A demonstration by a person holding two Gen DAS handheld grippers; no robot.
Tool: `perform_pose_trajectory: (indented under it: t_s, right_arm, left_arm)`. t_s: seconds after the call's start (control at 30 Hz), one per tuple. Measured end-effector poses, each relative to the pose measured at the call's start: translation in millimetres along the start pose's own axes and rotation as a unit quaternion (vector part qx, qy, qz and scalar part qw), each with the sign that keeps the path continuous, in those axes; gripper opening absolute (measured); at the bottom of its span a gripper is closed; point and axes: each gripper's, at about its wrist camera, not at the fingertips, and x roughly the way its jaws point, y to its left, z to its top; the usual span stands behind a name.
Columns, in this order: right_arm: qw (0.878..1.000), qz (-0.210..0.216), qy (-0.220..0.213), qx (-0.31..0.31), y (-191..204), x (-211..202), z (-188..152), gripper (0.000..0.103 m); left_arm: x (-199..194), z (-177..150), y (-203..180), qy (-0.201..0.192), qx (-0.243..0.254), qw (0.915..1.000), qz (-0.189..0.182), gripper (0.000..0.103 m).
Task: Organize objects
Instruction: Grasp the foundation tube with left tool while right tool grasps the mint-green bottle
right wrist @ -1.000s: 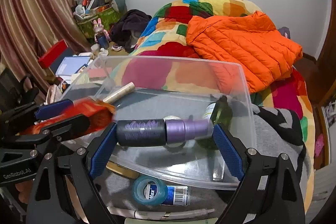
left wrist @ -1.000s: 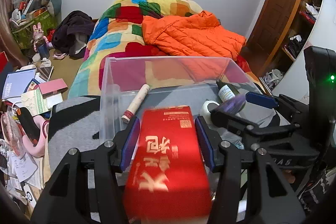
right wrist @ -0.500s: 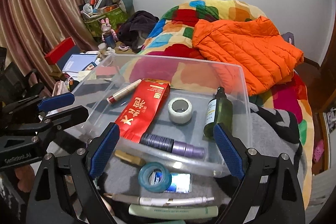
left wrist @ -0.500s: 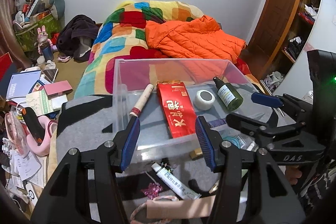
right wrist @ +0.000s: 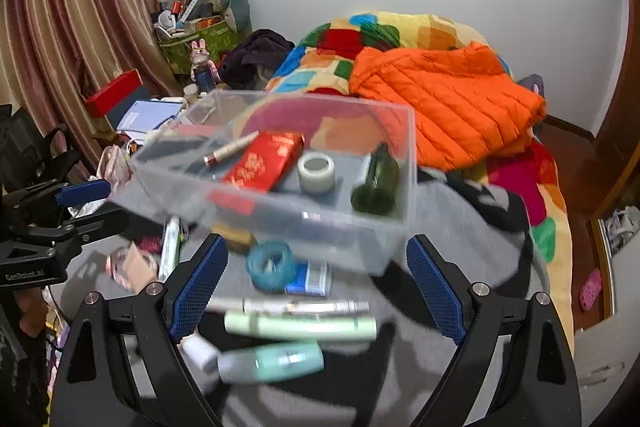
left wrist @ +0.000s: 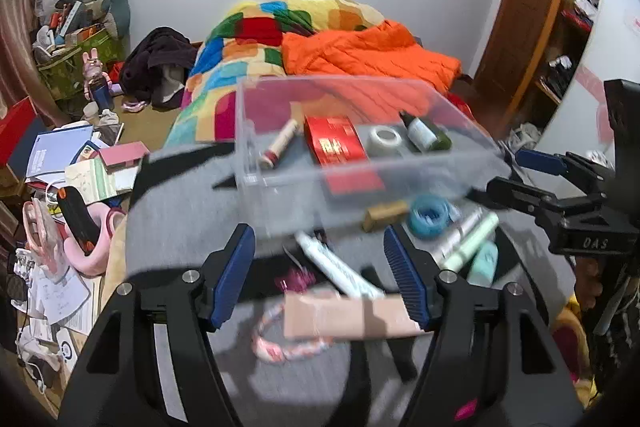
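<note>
While both tools [left wrist: 320, 275] [right wrist: 316, 291] gape empty, red box [left wrist: 334, 143] in clear bin [left wrist: 460, 171].

Clear plastic bin [right wrist: 400, 163], open-topped, set on grey cloth: contains red packet [right wrist: 264, 161] lying flat, slim tube [right wrist: 230, 149], white tape roll [right wrist: 316, 173], green bottle [right wrist: 376, 183] on its side. Outside, just before it: blue tape roll [right wrist: 272, 264], pale green tube [right wrist: 300, 325], teal bottle [right wrist: 276, 361].

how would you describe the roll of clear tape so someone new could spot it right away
Find the clear plastic bin on the grey cloth in front of the bed. The roll of clear tape lies inside, between the red box and the dark green bottle. It is the bin's only pale ring.
</note>
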Motion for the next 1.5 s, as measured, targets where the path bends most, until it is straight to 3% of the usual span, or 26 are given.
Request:
perform_pose_trajectory:
  t_s: [0.4,0.77,0.97,1.17,1.4,1.5]
  right_arm:
    - [0.996,0.030,0.063,0.060,-7.0,8.9,-63.9,0.090]
    - [0.995,0.020,0.065,0.077,-9.8,17.5,-71.8,0.087]
    - [0.996,0.022,0.058,0.063,-8.3,16.0,-69.1,0.076]
    - [0.997,0.030,0.055,0.054,-7.1,12.5,-68.1,0.063]
    - [0.994,0.049,0.070,0.074,-5.5,12.8,-64.5,0.063]
    - [0.995,0.035,0.075,0.062,4.1,19.6,-65.7,0.066]
  left_arm:
    - [11.5,-55.6,-42.0,0.048,0.086,0.9951,-0.010,0.071]
    - [39.1,-45.2,-79.4,0.047,0.174,0.9836,0.001,0.080]
    - [54.1,-40.9,-88.5,0.057,0.202,0.9776,-0.011,0.080]
    - [54.6,-36.5,-84.1,0.067,0.192,0.9785,-0.031,0.056]
    - [49.1,-39.2,-76.5,0.079,0.170,0.9807,-0.055,0.038]
    - [45.2,-41.4,-73.1,0.081,0.162,0.9820,-0.052,0.033]
